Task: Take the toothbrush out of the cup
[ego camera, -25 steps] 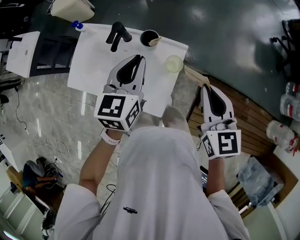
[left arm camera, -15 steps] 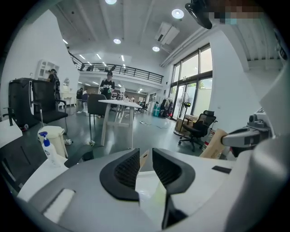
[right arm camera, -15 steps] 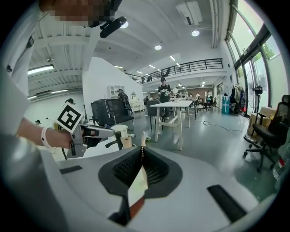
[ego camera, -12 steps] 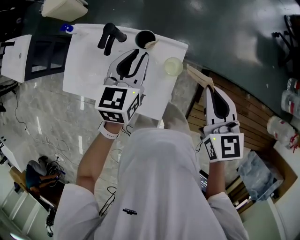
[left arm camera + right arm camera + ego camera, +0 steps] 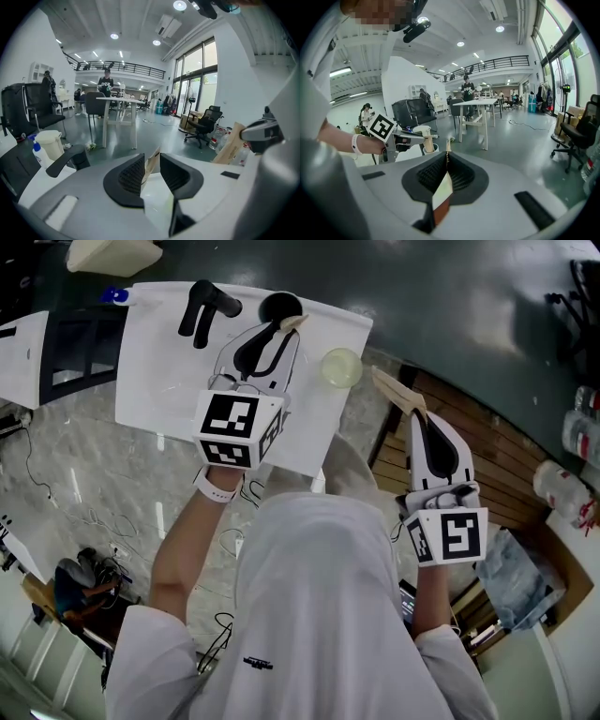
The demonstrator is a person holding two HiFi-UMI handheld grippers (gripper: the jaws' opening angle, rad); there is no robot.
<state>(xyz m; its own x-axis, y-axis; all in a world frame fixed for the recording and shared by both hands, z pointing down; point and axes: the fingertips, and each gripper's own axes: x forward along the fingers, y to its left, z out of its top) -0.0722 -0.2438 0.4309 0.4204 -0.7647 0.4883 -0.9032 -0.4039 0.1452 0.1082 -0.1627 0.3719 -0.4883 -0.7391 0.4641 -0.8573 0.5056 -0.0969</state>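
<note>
The left gripper [image 5: 151, 158] has its jaws a little apart around the beige toothbrush [image 5: 296, 322], which leans out of the black cup [image 5: 279, 306] at the far side of the white table [image 5: 169, 362], while the right gripper [image 5: 447, 159], nearer and off to the right, is clamped on a tan card [image 5: 394, 388].

Left gripper [image 5: 279, 329] reaches forward, jaws parted; right gripper [image 5: 419, 420] (held nearer the body) clamps a flat packet [image 5: 392, 390]
</note>
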